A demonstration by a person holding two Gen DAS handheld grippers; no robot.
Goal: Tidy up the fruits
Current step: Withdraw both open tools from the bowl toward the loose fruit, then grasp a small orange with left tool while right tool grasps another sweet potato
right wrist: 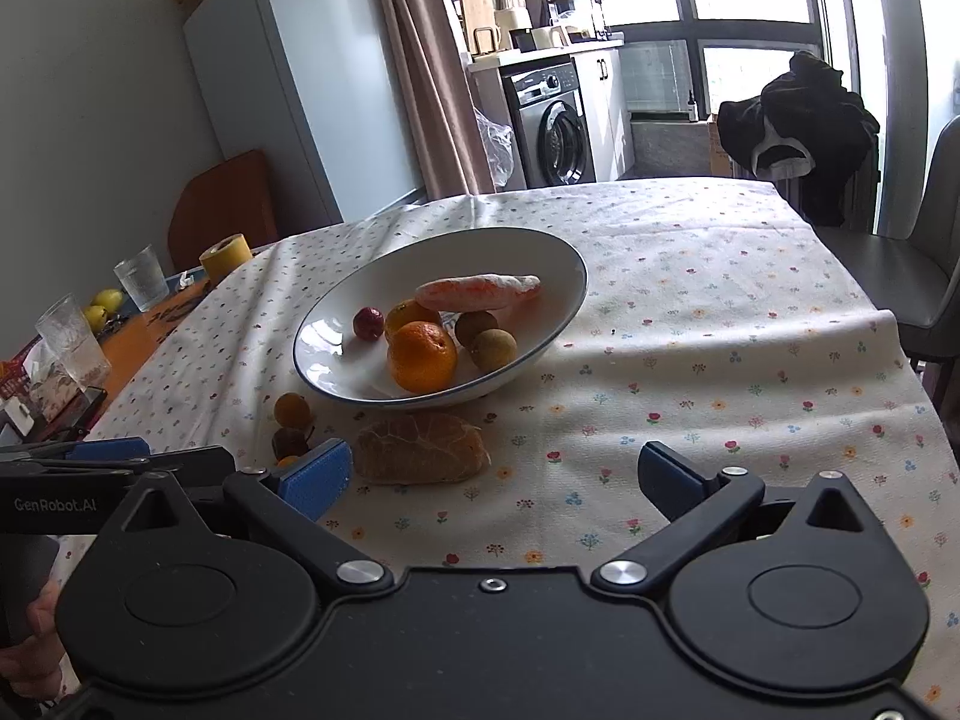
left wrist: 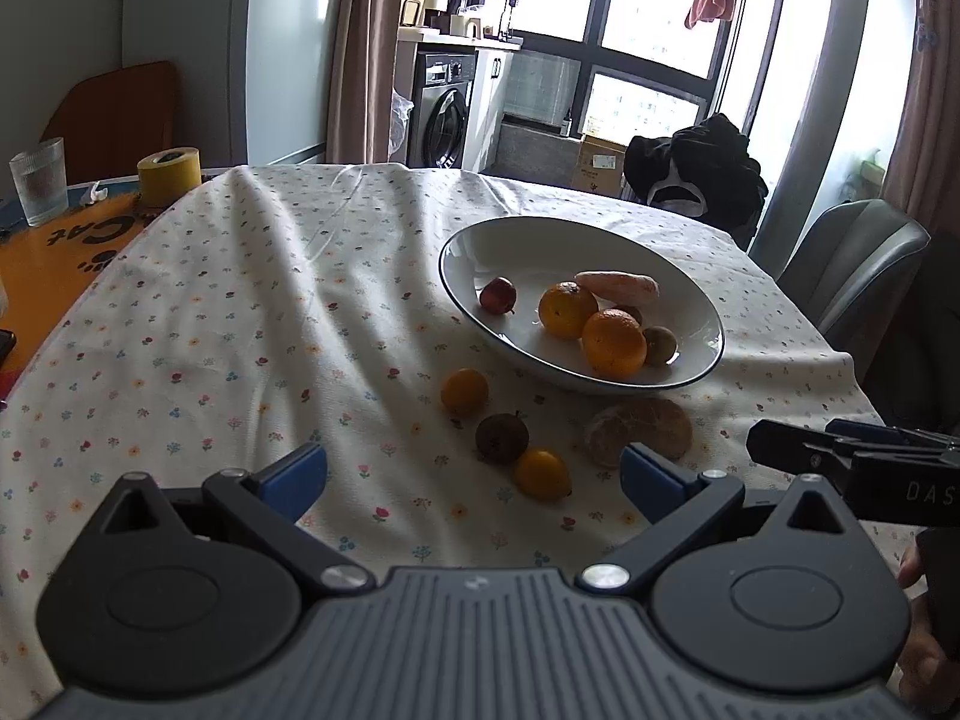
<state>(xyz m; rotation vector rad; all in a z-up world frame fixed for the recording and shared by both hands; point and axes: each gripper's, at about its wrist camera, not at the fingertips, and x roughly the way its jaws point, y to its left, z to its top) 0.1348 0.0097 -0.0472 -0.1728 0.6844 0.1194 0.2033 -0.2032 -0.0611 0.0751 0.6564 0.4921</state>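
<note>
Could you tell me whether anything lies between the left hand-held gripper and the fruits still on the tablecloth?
Nothing visible does. The left hand-held gripper is open, and only bare tablecloth lies before the dark round fruit, the two small orange fruits and the peeled citrus. The bowl sits beyond them.

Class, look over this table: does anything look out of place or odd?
Yes. A carrot lies among the fruit in the bowl, and a peeled orange sits bare on the tablecloth beside three small fruits.

The left black gripper with blue pads (left wrist: 474,474) is held wide open. The right black, blue-padded gripper (right wrist: 495,474) is likewise spread, nothing gripped.
</note>
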